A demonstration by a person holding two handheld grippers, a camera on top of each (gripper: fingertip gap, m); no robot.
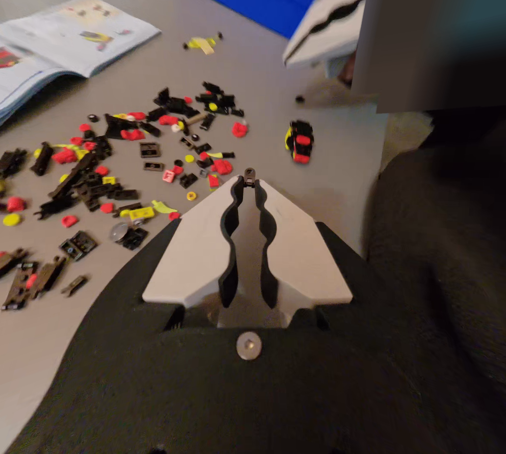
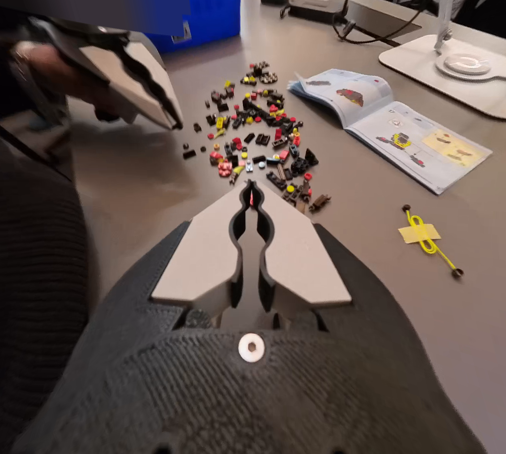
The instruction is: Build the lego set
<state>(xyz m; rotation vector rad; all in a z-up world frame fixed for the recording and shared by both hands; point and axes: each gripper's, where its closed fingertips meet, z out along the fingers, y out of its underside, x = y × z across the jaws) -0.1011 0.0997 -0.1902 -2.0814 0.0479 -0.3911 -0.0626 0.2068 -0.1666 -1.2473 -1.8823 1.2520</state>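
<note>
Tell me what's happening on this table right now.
A person holds a hand-held gripper in each hand over a grey table strewn with small black, red and yellow bricks. The left hand-held gripper pinches a small black piece at its tips. The right hand-held gripper is closed. An open instruction booklet lies nearby.

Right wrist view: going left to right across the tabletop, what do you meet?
Left gripper → pile of small bricks → open instruction booklet → yellow cord taped to a card.
</note>
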